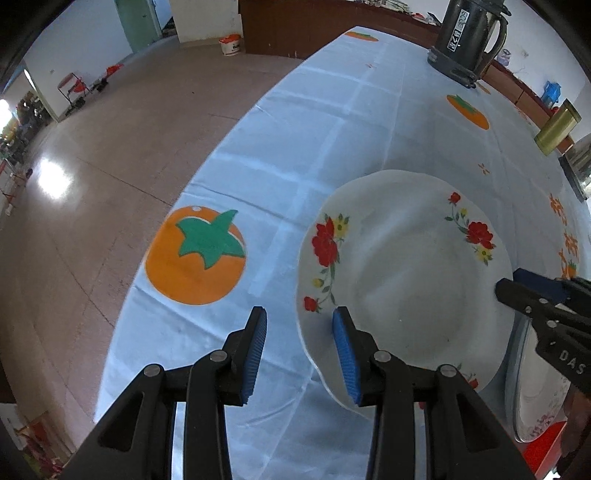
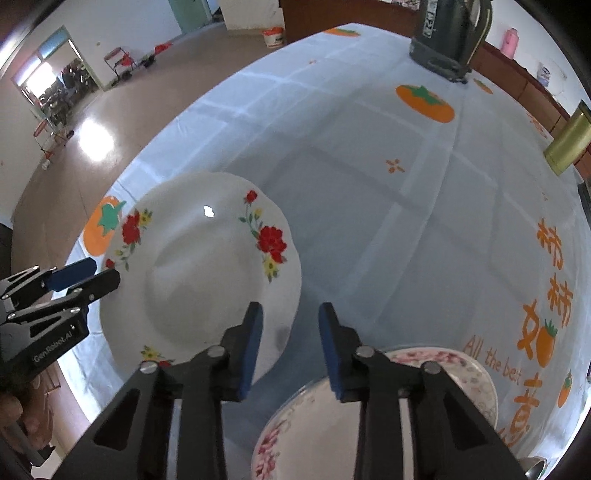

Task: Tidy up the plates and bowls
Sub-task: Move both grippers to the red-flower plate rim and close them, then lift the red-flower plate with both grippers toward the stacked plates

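A white plate with red and yellow flowers (image 1: pixel 402 273) lies on the pale blue tablecloth (image 1: pixel 314 122); it also shows in the right wrist view (image 2: pixel 199 280). My left gripper (image 1: pixel 299 354) is open at the plate's near left rim, its right finger over the rim. My right gripper (image 2: pixel 290 350) is open and empty at the plate's right edge, above a pink-flowered plate (image 2: pixel 306 432) and a bowl (image 2: pixel 465 373) behind it. The right gripper shows at the plate's right in the left wrist view (image 1: pixel 517 284). The left gripper shows at the plate's left in the right wrist view (image 2: pixel 88 277).
A dark electric kettle (image 1: pixel 469 33) stands at the table's far end. A gold box (image 1: pixel 557 125) stands at the far right. The table's left edge (image 1: pixel 177 206) drops to a tiled floor. Orange persimmon prints (image 1: pixel 195 254) mark the cloth.
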A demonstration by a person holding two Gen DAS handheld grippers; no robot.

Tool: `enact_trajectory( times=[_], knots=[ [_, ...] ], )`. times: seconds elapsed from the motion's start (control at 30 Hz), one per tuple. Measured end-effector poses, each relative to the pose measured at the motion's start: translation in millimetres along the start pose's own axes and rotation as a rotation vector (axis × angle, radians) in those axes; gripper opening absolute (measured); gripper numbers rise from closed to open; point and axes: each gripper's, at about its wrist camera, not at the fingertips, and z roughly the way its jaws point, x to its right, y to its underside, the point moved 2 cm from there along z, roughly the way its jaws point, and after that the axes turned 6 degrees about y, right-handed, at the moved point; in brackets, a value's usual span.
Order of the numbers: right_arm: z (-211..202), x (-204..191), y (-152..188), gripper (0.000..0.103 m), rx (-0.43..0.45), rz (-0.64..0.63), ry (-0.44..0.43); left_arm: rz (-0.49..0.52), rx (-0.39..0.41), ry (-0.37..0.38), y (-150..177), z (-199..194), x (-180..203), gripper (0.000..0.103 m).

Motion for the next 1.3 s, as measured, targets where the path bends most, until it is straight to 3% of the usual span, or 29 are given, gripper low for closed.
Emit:
enact_trajectory(
  times=[0.17,0.23,0.57,1.3],
  knots=[
    [8,-5,1,0.021,-0.006,-0.005,-0.019,0.016,0.003,0.001,-2,6,5,0.040],
    [7,-7,1,0.021,0.000,-0.014,-0.002,0.029,0.004,0.013,-2,7,9,0.029],
    [5,-12,4,0.021,-0.002,-0.015,0.003,0.024,0.007,-0.034,1,0,13,0.029],
    [-34,-17,19,0.021,0.042,-0.014,-0.003,0.020,0.022,-0.043,4,-27,26,0.029]
  ],
)
